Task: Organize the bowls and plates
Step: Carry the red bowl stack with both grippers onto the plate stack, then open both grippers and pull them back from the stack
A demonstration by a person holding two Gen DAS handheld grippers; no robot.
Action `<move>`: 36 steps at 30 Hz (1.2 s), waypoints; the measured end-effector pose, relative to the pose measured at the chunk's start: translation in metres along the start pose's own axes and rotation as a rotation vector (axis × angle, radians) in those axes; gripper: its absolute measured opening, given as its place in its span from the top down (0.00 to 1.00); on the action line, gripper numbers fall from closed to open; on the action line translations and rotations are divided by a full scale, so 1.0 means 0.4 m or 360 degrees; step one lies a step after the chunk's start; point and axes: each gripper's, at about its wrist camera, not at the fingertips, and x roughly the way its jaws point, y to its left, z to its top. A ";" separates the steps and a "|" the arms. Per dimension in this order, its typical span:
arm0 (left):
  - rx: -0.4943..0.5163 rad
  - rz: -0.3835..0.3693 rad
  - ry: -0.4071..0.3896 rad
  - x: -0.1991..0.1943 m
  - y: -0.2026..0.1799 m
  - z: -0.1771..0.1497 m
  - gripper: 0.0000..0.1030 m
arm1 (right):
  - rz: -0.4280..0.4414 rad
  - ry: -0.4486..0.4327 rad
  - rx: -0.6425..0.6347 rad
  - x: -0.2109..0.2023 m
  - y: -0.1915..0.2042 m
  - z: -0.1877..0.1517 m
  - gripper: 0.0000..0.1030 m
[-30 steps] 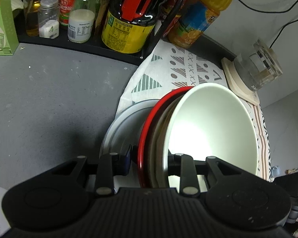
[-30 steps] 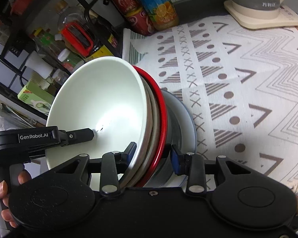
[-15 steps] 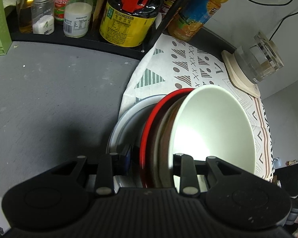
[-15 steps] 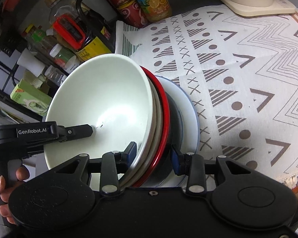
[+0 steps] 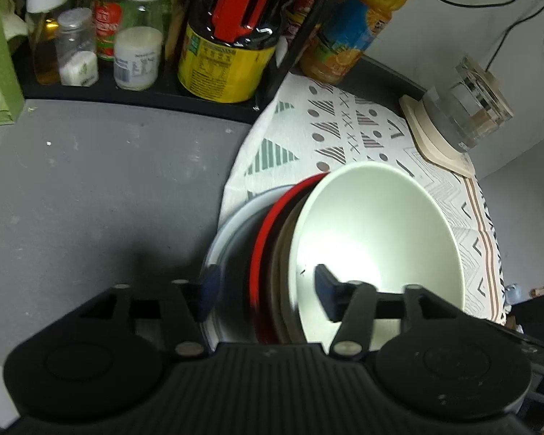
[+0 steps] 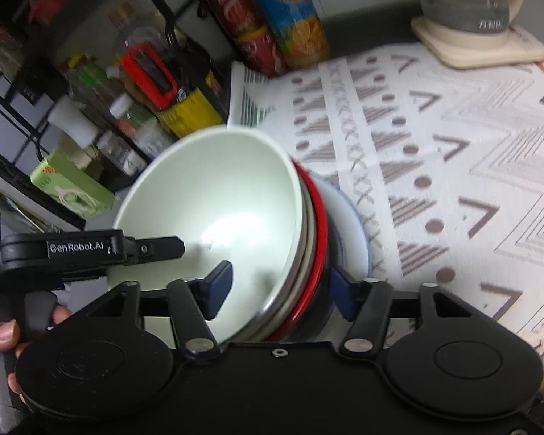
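A nested stack of dishes sits at the cloth's left edge: a white bowl (image 5: 377,239) on top, a brown dish, a red-rimmed bowl (image 5: 263,253), then a dark dish and a pale grey plate (image 5: 232,224) at the bottom. My left gripper (image 5: 266,286) is open, its fingers spread wide on either side of the stack's rims, not touching. My right gripper (image 6: 281,284) is open too, straddling the same stack (image 6: 217,195) from the other side. The left gripper's finger (image 6: 156,248) reaches into the white bowl in the right wrist view.
A black rack with bottles and jars (image 5: 228,54) stands behind on the grey counter (image 5: 90,188). A glass kettle on a beige base (image 6: 468,11) stands at the far end of the patterned cloth (image 6: 453,166). A green box (image 6: 69,188) stands at the left.
Both grippers have opened: the fingers that clamped the stack's rims now stand wide apart. The stack has come down and sits flatter on the cloth.
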 end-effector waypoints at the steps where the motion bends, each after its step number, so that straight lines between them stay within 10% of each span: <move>1: -0.0008 0.0013 -0.0006 -0.007 -0.002 0.000 0.39 | -0.0016 -0.0025 0.0000 -0.012 -0.001 0.005 0.37; 16: 0.0068 0.0071 -0.0173 -0.132 -0.088 -0.073 0.21 | -0.0260 -0.0331 -0.0004 -0.220 -0.061 -0.047 0.00; 36: 0.0257 0.0037 -0.0308 -0.247 -0.204 -0.248 0.06 | -0.0536 -0.0570 0.0019 -0.431 -0.122 -0.196 0.00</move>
